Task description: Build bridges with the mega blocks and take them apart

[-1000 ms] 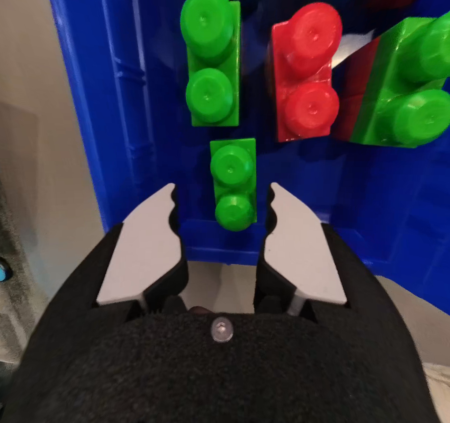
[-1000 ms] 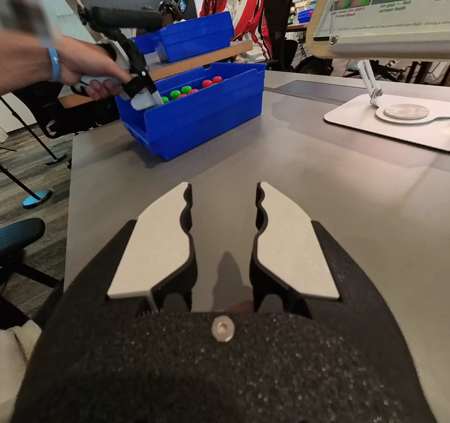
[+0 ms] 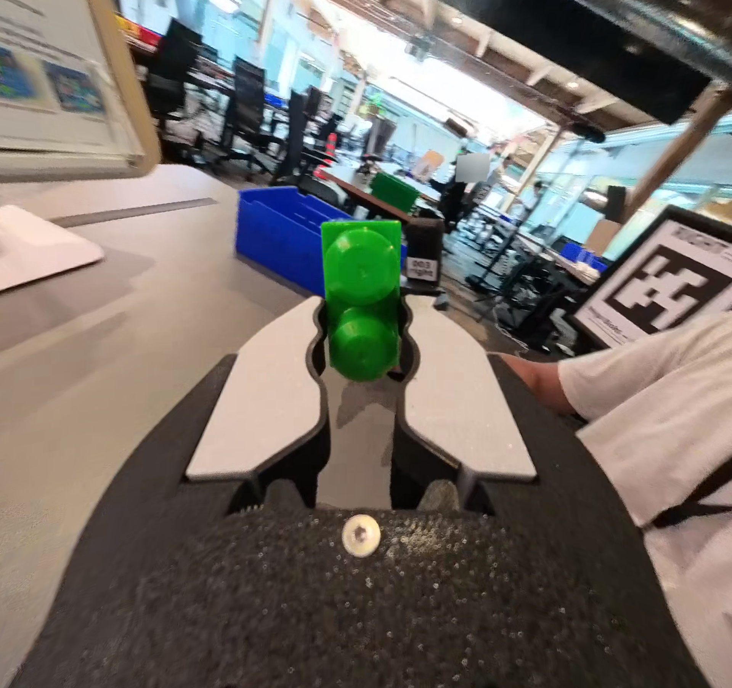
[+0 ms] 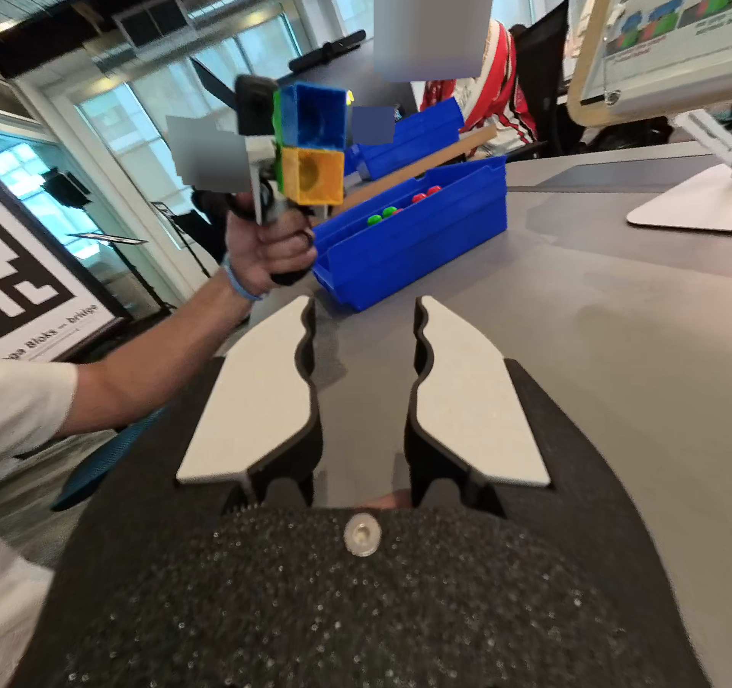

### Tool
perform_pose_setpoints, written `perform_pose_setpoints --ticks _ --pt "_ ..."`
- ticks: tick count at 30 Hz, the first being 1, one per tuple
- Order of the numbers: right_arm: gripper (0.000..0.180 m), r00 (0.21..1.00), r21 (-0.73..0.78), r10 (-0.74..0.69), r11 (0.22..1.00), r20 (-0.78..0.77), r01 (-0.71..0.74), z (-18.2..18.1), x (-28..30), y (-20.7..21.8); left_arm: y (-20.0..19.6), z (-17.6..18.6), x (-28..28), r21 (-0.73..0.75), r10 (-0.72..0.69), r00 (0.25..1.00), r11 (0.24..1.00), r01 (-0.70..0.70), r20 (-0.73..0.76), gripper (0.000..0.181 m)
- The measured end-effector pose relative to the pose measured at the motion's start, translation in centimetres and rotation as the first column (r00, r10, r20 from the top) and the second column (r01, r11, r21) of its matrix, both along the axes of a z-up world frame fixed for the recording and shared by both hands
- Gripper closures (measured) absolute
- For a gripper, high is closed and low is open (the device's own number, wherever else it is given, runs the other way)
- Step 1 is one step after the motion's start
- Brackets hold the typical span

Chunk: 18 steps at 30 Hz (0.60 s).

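Since a second ago, the left gripper (image 3: 362,326) has come up out of the blue bin (image 3: 277,229) with a green two-stud block (image 3: 361,300) and swung round to face across the grey table (image 3: 119,312). In the left wrist view its fingers are clamped on the block's lower half, near the tips only, studs facing the camera and the upper stud standing clear above them. The picture is smeared, so the gripper seems to be moving fast. With so short a hold on smooth plastic, a quick swing or a bump on the table could twist the block between the pads or let it slip out. The bin lies behind the block, farther back on the table.

In the right wrist view, the right gripper (image 4: 362,326) has risen and tilted from its earlier pose; its fingers stand apart with nothing between them, low over the bare table. The person's left hand (image 4: 273,249) holds the other gripper aloft, just left of the bin (image 4: 416,257), where green and red blocks (image 4: 400,207) remain. What shows at that gripper's front looks like blue and orange hollow squares beside a green edge; I cannot tell what these are. Nothing is built on the table yet. If the left hand sweeps down across the right gripper's space, the two could knock together and jar the block loose.
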State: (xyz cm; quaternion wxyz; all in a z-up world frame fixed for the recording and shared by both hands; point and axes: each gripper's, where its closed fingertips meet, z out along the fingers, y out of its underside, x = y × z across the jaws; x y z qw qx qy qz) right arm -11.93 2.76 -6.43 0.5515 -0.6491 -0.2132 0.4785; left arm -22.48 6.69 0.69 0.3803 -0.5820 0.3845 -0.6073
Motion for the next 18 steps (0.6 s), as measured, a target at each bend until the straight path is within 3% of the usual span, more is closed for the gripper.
perform_pose_setpoints --ticks 7,11,14,18 --pt "0.122 0.971 0.040 0.146 0.989 -0.189 -0.141 3.6 -0.9 -0.7 -1.9 -2.2 4.3 0.022 -0.128 0.992 0.991 0.128 -0.014 0.147" --pt "0.118 0.987 0.098 0.123 0.989 -0.108 -0.112 5.5 -2.6 0.8 -2.6 -2.9 5.9 0.013 -0.171 0.985 0.985 0.171 -0.025 0.147" --pt "0.140 0.996 0.092 0.085 0.992 -0.034 -0.082 5.1 -3.4 2.3 -2.8 -3.2 6.5 0.005 -0.180 0.983 0.984 0.180 -0.024 0.147" --pt "0.143 0.987 0.088 0.144 0.987 -0.078 -0.137 5.0 -3.6 2.0 -2.9 -3.2 6.2 0.043 -0.171 0.985 0.984 0.171 -0.018 0.147"
